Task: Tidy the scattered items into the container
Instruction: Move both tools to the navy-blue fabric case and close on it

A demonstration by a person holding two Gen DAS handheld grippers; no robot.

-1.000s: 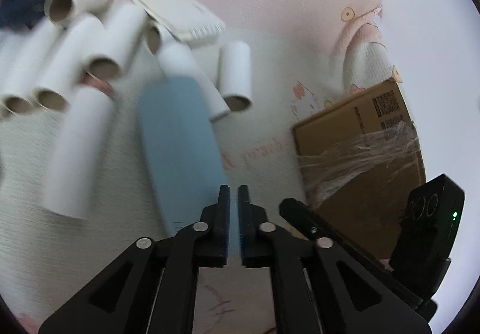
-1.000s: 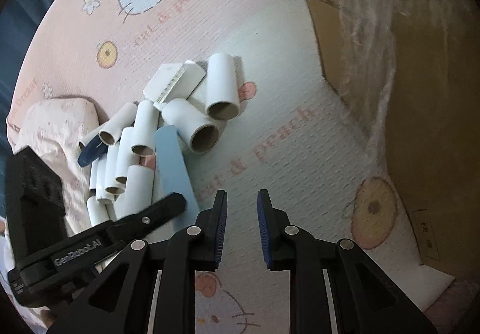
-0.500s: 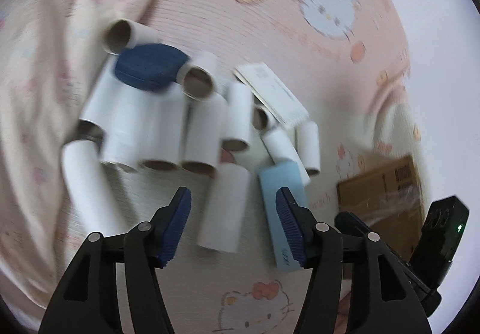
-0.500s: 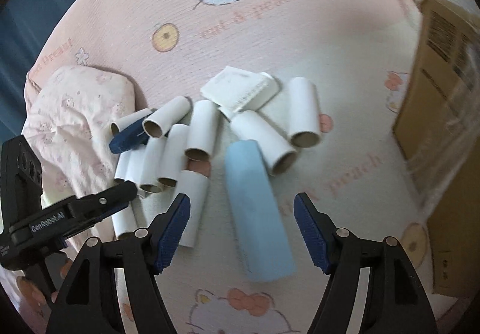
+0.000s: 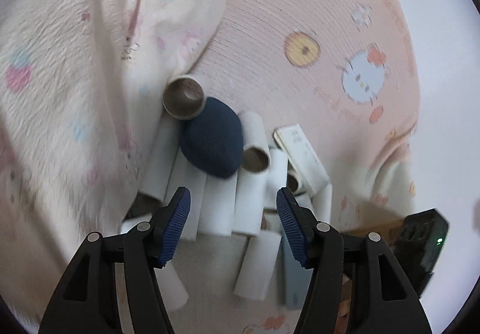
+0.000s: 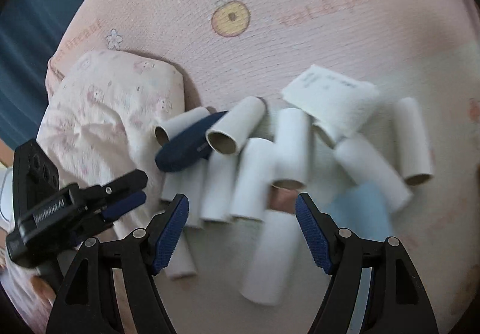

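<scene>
White cardboard tubes (image 6: 255,178) lay heaped on the pink cartoon-print bedsheet (image 6: 300,43); judged light, hollow, crushable, best pinched across mid-body. A dark blue oval pouch (image 5: 211,137) rested on the pile, and a white paper packet (image 6: 330,97) overlapped others. Left gripper (image 5: 234,223) released, empty. Right gripper (image 6: 241,232) opening, nothing between its jaws. Container not visible.

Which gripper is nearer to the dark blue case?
Left. The left gripper is just below the dark blue case; the right gripper is farther, down-right of it.
</scene>
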